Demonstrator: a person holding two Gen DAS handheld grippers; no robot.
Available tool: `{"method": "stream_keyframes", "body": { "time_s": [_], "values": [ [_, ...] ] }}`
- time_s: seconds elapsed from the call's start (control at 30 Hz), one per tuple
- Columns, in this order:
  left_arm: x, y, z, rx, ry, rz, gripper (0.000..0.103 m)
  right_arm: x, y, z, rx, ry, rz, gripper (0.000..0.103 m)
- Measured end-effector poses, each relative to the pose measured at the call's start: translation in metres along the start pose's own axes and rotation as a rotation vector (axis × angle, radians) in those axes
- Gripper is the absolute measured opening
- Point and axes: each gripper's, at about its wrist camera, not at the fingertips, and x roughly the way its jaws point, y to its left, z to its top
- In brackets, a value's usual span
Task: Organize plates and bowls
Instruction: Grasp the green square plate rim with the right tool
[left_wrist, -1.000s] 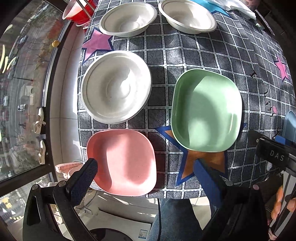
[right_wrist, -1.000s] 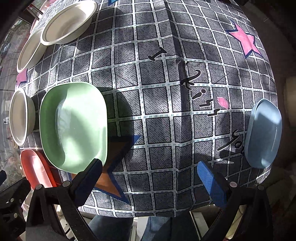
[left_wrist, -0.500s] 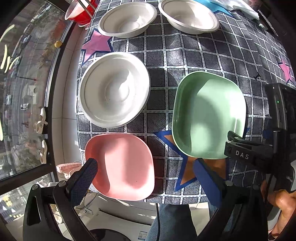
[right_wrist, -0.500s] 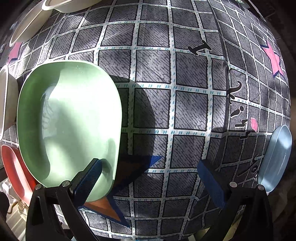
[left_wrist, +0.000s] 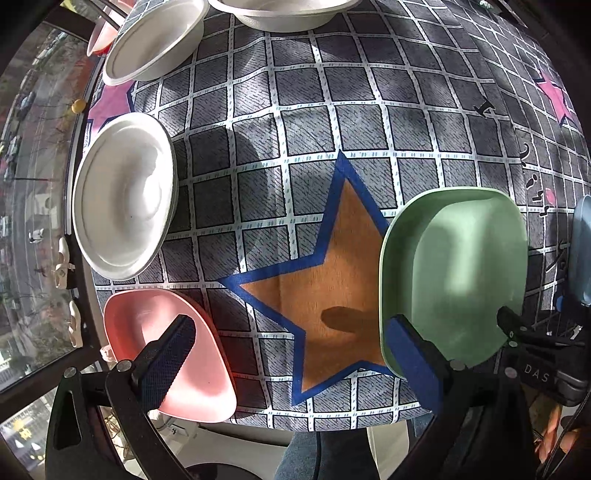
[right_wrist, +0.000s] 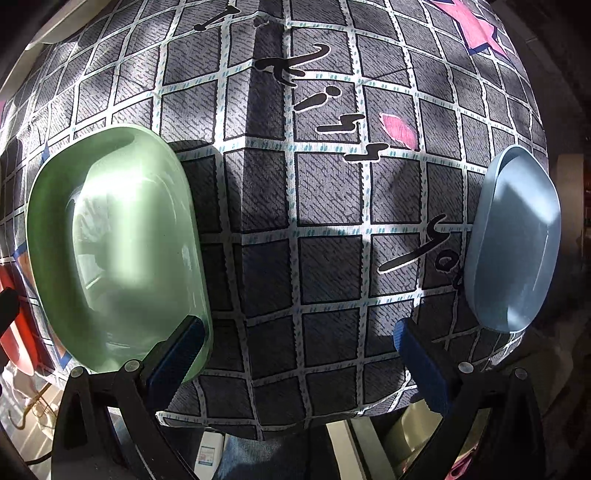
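Observation:
A green square plate (left_wrist: 458, 273) lies near the table's front edge; it also shows in the right wrist view (right_wrist: 114, 251). My right gripper (right_wrist: 299, 350) is open, its left finger (right_wrist: 177, 354) at the green plate's near rim. A pink square plate (left_wrist: 162, 343) sits at the front left corner. My left gripper (left_wrist: 295, 354) is open, its left finger (left_wrist: 170, 354) over the pink plate, its right finger (left_wrist: 413, 354) by the green plate. A blue plate (right_wrist: 513, 240) lies at the right edge. A white round plate (left_wrist: 123, 199) lies on the left.
Two white bowls (left_wrist: 155, 40) (left_wrist: 284, 11) stand at the back of the checked tablecloth (left_wrist: 295, 155). A red cup (left_wrist: 103, 33) is at the back left. A window (left_wrist: 26, 184) runs along the left. The table's front edge drops off close to both grippers.
The green plate has slid right, off the orange star and toward the blue plate, with my right gripper's finger against it. My left gripper has moved lower and closer to the table.

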Motion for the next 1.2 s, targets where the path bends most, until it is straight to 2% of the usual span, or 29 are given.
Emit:
{"method": "stream_keyframes", "body": {
  "time_s": [0.13,0.23,0.37,0.47,0.5,0.57,0.6,0.67,0.7,0.73,0.8,0.87,0.9,1.0,1.03,1.1,1.2],
  "values": [
    [0.008,-0.013,0.004,0.008,0.004,0.004,0.103,0.011,-0.016,-0.003,0.057,-0.006,0.04,0.103],
    [0.012,-0.018,0.007,-0.007,0.004,0.004,0.103,0.017,-0.013,0.006,0.043,-0.039,0.058,0.103],
    [0.024,-0.023,0.013,-0.045,0.004,0.01,0.103,0.027,0.001,0.018,-0.032,-0.078,0.053,0.103],
    [0.033,-0.02,0.017,-0.073,0.014,0.001,0.103,0.028,0.017,0.038,-0.068,-0.067,0.047,0.103],
    [0.036,-0.02,0.018,-0.08,0.014,-0.001,0.103,0.01,0.022,0.052,-0.068,-0.063,0.046,0.103],
    [0.044,-0.014,0.014,-0.086,0.014,-0.009,0.103,0.015,0.021,0.032,-0.061,-0.062,0.072,0.103],
    [0.05,-0.014,0.011,-0.085,0.015,-0.011,0.103,0.016,0.03,0.044,-0.061,-0.059,0.08,0.103],
    [0.06,-0.014,0.005,-0.087,0.007,-0.033,0.103,0.023,0.047,0.048,-0.062,-0.052,0.108,0.103],
    [0.062,-0.014,0.004,-0.089,0.002,-0.039,0.103,0.012,0.031,0.048,-0.06,-0.046,0.117,0.103],
    [0.063,-0.014,0.003,-0.088,-0.004,-0.042,0.103,0.011,0.026,0.062,-0.064,-0.04,0.118,0.103],
    [0.065,-0.015,0.001,-0.087,-0.021,-0.057,0.103,0.012,0.02,0.056,-0.067,-0.036,0.116,0.103],
    [0.069,-0.017,-0.005,-0.09,-0.033,-0.089,0.103,0.023,0.033,0.061,-0.065,-0.039,0.114,0.103],
    [0.07,-0.017,-0.006,-0.093,-0.034,-0.109,0.103,0.014,0.02,0.063,-0.064,-0.041,0.115,0.103],
    [0.081,-0.014,-0.01,-0.124,-0.018,-0.18,0.103,0.035,0.037,0.081,-0.06,-0.052,0.115,0.103],
    [0.083,-0.013,-0.009,-0.131,-0.017,-0.186,0.103,0.025,0.021,0.081,-0.06,-0.054,0.114,0.103],
    [0.086,-0.011,-0.012,-0.133,-0.021,-0.185,0.103,0.027,0.034,0.072,-0.058,-0.06,0.111,0.103],
    [0.086,-0.004,-0.022,-0.144,-0.046,-0.188,0.103,0.002,0.018,0.037,-0.056,-0.068,0.107,0.103]
  ]
}}
